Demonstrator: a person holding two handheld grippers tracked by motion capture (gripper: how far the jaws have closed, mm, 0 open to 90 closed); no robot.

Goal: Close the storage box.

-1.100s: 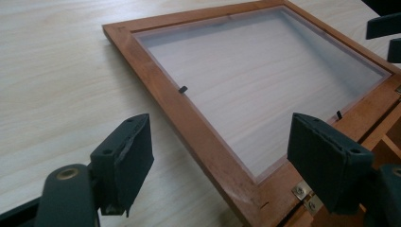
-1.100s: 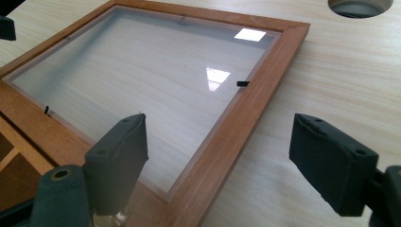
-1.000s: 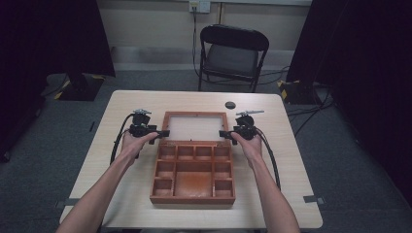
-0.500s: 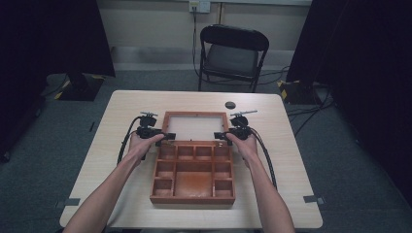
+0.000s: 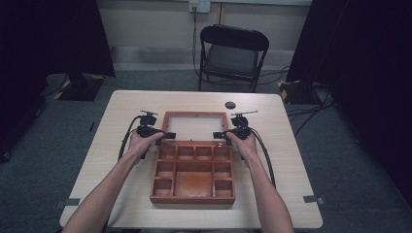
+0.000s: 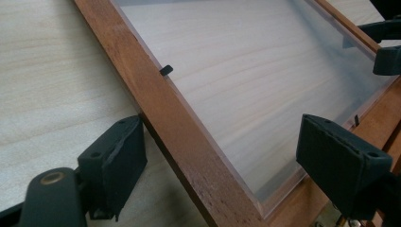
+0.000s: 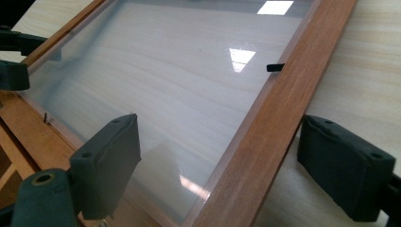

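Legible text, labels, brands, numbers, signs: none. You will find no readable marking on the wooden box (image 5: 193, 172), its glazed lid (image 5: 195, 126), or the table (image 5: 121, 104).

Small dark object (image 5: 230, 105) on the table's far side: too small to identify. Lid (image 6: 189, 156) frame runs off the top and bottom edges in both gripper views. Box (image 5: 193, 174) hinges too small to make out from above. Forearms cut off at the high view's bottom edge.
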